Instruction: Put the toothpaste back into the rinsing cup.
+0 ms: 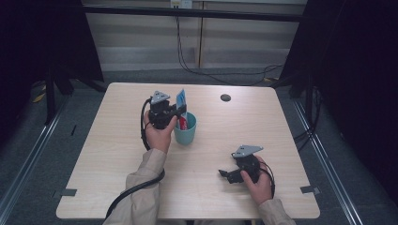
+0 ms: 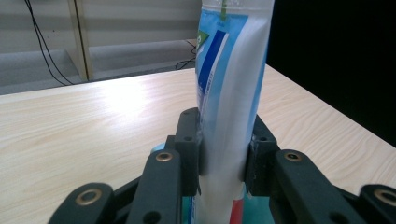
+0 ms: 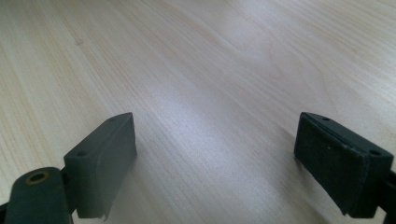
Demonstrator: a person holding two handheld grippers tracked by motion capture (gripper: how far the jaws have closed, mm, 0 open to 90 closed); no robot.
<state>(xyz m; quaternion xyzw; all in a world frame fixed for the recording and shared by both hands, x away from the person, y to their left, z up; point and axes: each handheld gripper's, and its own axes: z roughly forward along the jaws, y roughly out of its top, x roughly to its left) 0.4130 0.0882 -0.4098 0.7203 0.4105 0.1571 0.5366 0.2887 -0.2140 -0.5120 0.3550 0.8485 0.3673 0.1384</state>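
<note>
I see the white-and-blue plastic toothpaste tube standing upright, its red lower end down inside the teal plastic cup. The cup sits upright near the middle of my light wooden tabletop.

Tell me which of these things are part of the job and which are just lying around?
In the job:
- toothpaste tube, upright, pinched by the left gripper
- teal cup, with the tube's lower end in it

Just there:
- right gripper, jaws open above bare table, holding nothing
- small dark round spot near the far edge
</note>
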